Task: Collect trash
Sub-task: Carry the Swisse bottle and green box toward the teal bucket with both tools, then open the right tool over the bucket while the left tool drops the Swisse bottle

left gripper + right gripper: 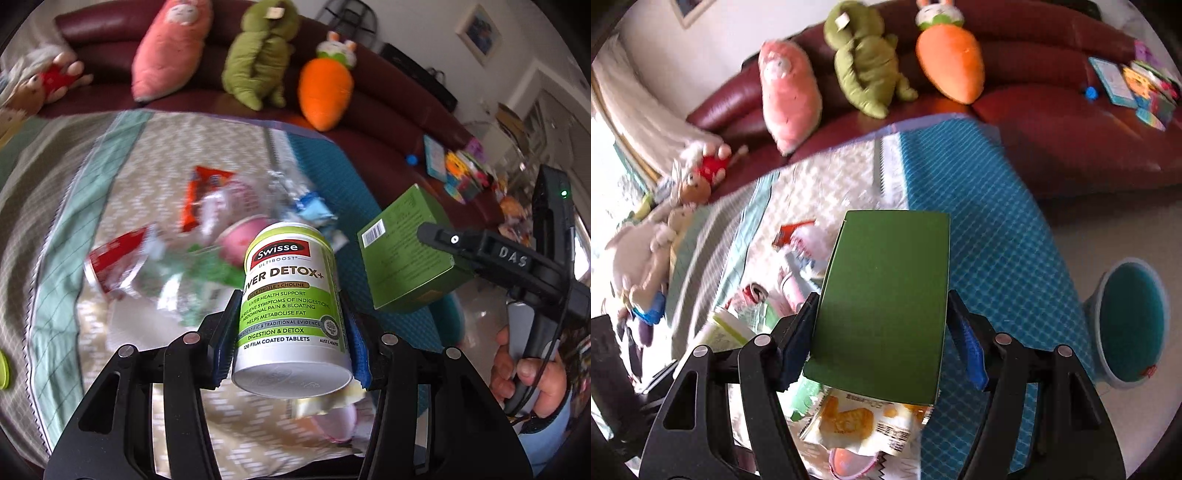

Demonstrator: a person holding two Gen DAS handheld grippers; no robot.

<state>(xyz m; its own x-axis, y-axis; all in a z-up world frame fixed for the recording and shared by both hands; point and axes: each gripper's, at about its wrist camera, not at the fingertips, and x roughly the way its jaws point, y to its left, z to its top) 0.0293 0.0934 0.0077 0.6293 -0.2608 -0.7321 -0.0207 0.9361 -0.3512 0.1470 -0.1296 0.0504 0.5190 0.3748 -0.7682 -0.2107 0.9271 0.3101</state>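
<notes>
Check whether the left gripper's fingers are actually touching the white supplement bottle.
Touching. In the left wrist view, both blue-padded fingers of the left gripper press against opposite sides of the supplement bottle, holding it clear of the mat.

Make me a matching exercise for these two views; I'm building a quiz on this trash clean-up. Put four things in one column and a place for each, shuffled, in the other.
Things:
1. bottle
2. green box
3. carrot plush
4. bin

Places:
A. on the sofa
B. on the floor, right of the mat
C. in the left gripper
D. in the right gripper

Pairs: 1-C, 2-D, 3-A, 4-B
</notes>
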